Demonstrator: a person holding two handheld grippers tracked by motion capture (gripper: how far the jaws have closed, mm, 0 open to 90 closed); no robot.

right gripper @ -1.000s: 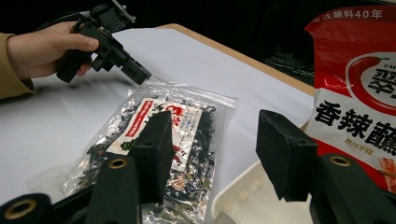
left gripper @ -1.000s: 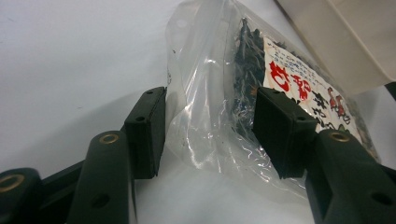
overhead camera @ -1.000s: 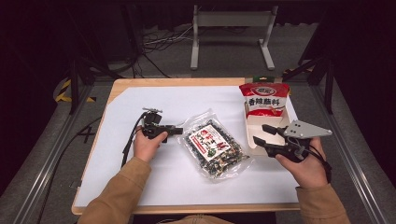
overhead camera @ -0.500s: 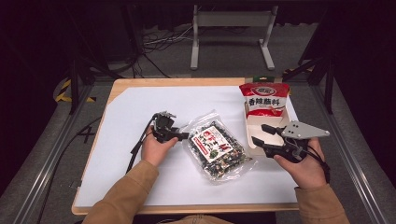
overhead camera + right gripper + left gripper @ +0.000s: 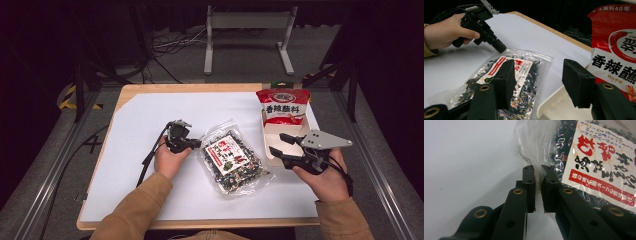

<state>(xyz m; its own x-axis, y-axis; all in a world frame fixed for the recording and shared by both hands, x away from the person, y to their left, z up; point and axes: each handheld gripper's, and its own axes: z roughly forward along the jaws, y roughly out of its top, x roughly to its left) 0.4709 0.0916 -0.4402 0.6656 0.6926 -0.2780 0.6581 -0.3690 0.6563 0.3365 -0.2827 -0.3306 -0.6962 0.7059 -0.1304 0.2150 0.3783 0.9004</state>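
Left gripper view puts my left gripper (image 5: 538, 170) right at the sealed edge of the clear bag of dried seaweed (image 5: 584, 157): the two black jaws have drawn nearly together with the crinkled plastic rim running up through the narrow slit between them. I judge I am pinching that rim, though I cannot be sure the pads have bitten firmly. The bag is not lifted at all; from the high view it lies flat on the white table (image 5: 145, 120), about mid-table, with my left gripper (image 5: 196, 144) touching its upper-left corner.

Moving rightward, the bag (image 5: 232, 160) stretches diagonally toward my right side, its printed label facing up. Just beside its right end sits the white tray (image 5: 274, 131), and standing in the tray's far part is the red sauce packet (image 5: 282, 106), upright.

Farthest right, my right gripper (image 5: 276, 143) hovers over the tray with its jaws spread wide and nothing between them. Seen along those jaws, the seaweed bag (image 5: 509, 75) lies near and to the left, the tray's rim (image 5: 551, 105) below, the red packet (image 5: 616, 50) to the right.

So, by my reckoning, only the first grasp is under way. Raising the bag and carrying it across, presumably to the tray, remains.
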